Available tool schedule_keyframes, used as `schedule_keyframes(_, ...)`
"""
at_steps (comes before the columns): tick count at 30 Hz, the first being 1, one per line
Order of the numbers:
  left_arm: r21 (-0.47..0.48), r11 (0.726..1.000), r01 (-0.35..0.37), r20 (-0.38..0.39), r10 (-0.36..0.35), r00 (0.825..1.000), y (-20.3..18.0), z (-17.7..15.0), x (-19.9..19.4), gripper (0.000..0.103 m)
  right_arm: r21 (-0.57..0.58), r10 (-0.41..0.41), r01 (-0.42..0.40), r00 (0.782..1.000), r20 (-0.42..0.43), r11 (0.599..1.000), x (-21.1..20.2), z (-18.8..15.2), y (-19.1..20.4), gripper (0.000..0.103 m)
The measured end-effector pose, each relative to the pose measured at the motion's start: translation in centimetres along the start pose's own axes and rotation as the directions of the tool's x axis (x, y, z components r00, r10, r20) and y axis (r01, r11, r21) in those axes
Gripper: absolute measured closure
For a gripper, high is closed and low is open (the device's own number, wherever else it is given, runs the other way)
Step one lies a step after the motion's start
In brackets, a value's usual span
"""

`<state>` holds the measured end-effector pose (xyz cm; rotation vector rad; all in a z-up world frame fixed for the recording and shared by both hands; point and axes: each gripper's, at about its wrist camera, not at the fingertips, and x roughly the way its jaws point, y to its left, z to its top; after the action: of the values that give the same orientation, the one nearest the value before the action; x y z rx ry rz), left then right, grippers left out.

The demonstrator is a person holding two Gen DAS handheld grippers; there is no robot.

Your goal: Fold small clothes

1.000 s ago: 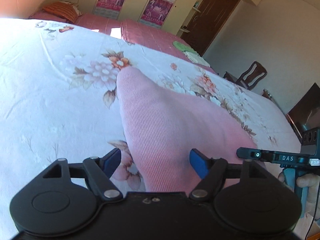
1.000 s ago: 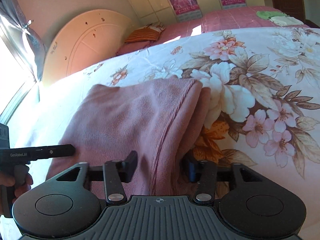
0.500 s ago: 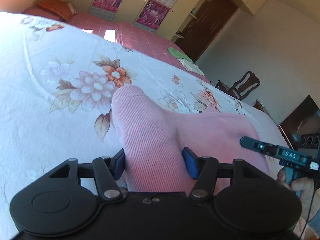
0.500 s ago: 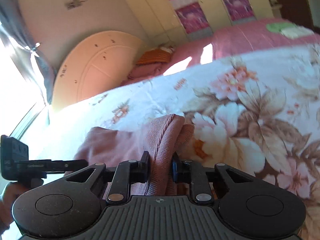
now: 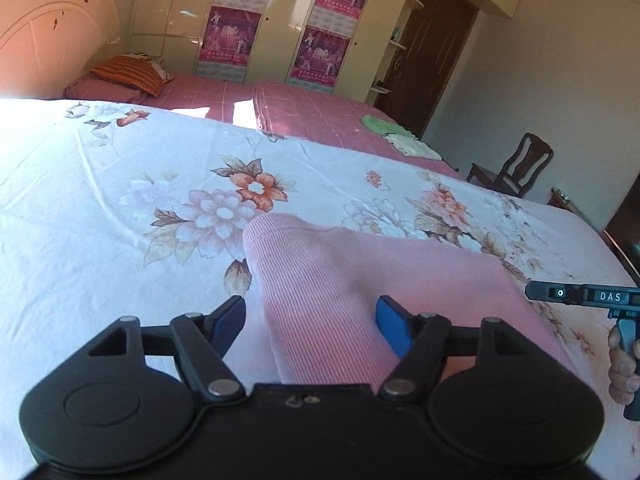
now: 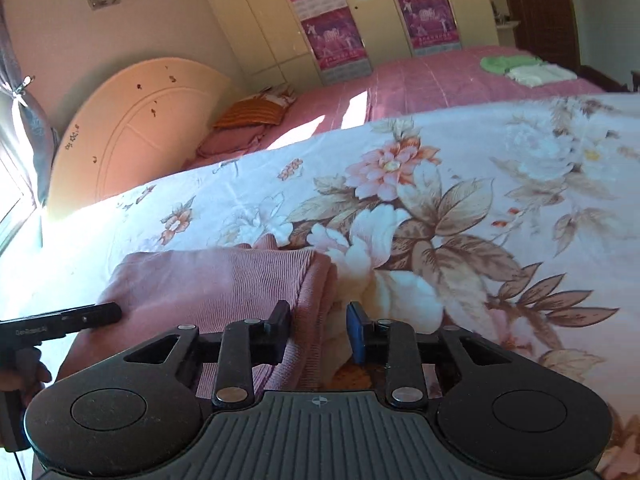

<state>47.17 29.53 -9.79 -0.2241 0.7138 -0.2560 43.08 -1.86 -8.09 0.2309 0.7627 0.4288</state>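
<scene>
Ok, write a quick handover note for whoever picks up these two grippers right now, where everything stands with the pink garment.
Left hand-held gripper: open, fingers either side of the pink ribbed garment, not pinching it.
Right hand-held gripper: open, straddling the garment's right edge, with a gap on the right-finger side.
The garment lies on the floral bedspread, already doubled over, with stacked layers at that right edge.
A green cloth and a white cloth sit on the far pink bed.
Left to do: judging by the layers, probably one more fold or a tidy-up; regrip before moving anything.

left gripper (image 5: 310,322) parted, right gripper (image 6: 318,330) parted (narrower)
</scene>
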Motion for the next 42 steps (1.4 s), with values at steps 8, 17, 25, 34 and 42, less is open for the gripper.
schedule_keyframes(8,-0.026,1.0,-0.017,-0.021,0.017,1.0,-1.3,-7.0,-6.5,0.035,-0.091,0.073,-0.081,0.993,-0.092,0.993,-6.7,-5.7,3.2,0.074)
schedule_keyframes(17,-0.018,0.995,-0.103,-0.033,0.102,0.994,-2.6,-8.1,-5.5,0.03,-0.169,-0.024,0.002,0.992,-0.125,0.986,-4.8,-7.7,3.7,0.093)
schedule_keyframes(25,-0.012,0.995,-0.101,-0.018,0.101,0.995,-3.8,-8.3,-8.7,0.044,-0.116,-0.068,0.055,0.991,-0.115,0.992,-5.4,-7.8,3.4,0.092)
schedule_keyframes(34,0.039,0.99,-0.134,-0.064,0.136,0.989,-4.6,-12.0,-10.0,0.038,-0.25,-0.086,0.058,0.991,-0.105,0.967,-7.7,-9.2,6.6,0.091)
schedule_keyframes(42,0.077,0.978,-0.196,-0.048,0.2,0.979,-5.4,-12.3,-9.6,0.03,-0.296,-0.203,0.153,0.968,-0.145,0.943,-5.3,-10.5,6.4,0.091)
